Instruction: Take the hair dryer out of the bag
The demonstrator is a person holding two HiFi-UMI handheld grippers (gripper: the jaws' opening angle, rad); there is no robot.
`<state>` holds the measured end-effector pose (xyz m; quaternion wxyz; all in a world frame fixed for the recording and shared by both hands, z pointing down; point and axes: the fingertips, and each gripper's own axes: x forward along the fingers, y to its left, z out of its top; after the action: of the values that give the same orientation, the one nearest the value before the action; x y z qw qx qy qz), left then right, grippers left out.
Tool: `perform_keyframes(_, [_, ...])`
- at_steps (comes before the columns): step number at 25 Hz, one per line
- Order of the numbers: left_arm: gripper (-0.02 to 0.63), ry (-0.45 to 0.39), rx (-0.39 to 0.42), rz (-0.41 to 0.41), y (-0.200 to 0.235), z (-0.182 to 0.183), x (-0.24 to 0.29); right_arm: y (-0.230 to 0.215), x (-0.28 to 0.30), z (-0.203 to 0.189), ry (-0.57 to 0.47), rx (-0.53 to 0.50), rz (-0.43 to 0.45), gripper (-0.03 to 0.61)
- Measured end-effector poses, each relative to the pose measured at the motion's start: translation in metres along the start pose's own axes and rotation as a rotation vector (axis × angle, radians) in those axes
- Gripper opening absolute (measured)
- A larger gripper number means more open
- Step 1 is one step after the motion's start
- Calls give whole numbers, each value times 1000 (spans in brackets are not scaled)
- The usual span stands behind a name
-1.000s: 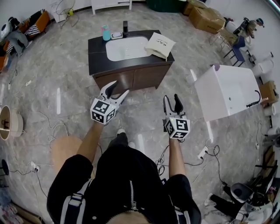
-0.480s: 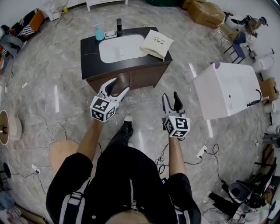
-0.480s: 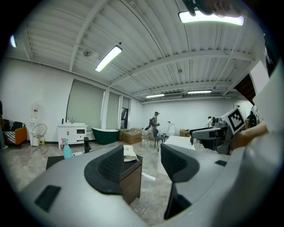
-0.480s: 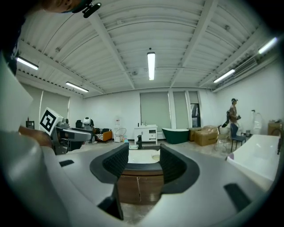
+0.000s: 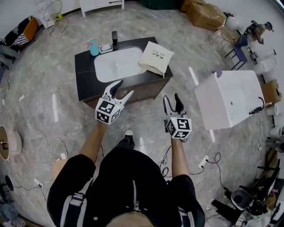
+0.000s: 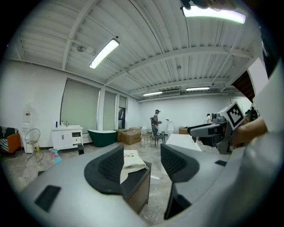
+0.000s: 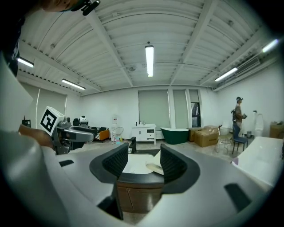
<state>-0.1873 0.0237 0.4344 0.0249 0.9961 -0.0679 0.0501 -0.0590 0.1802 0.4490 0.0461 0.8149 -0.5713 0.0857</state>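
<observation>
A cream cloth bag (image 5: 156,57) lies flat on the right end of a dark vanity counter (image 5: 84,71), beside the white sink basin (image 5: 116,65). No hair dryer shows. My left gripper (image 5: 122,88) is held in the air in front of the vanity's front edge, open and empty. In the left gripper view the bag (image 6: 132,159) shows between its jaws, far off. My right gripper (image 5: 171,99) hangs short of the vanity's right corner, open. Its jaws have just been opening, with nothing between them. The bag (image 7: 153,167) sits well beyond them.
A blue spray bottle (image 5: 93,48), a soap dish (image 5: 105,48) and a black faucet (image 5: 115,40) stand at the counter's back. A white bathtub (image 5: 230,99) is at the right. Cables (image 5: 208,157) lie on the floor. Cardboard boxes (image 5: 205,13) sit farther back.
The person has stepped toward the vanity, and both grippers have moved forward with them. The vanity and bag now sit lower and nearer in the head view.
</observation>
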Motion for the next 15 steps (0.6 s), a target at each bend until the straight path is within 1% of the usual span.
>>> perform_keyframes(6, [262, 7, 7, -13, 45, 9, 41, -11, 56, 20, -10, -4, -8, 224])
perform_keyframes(15, [262, 24, -3, -38, 72, 5, 83, -30, 104, 22, 6, -5, -16, 224])
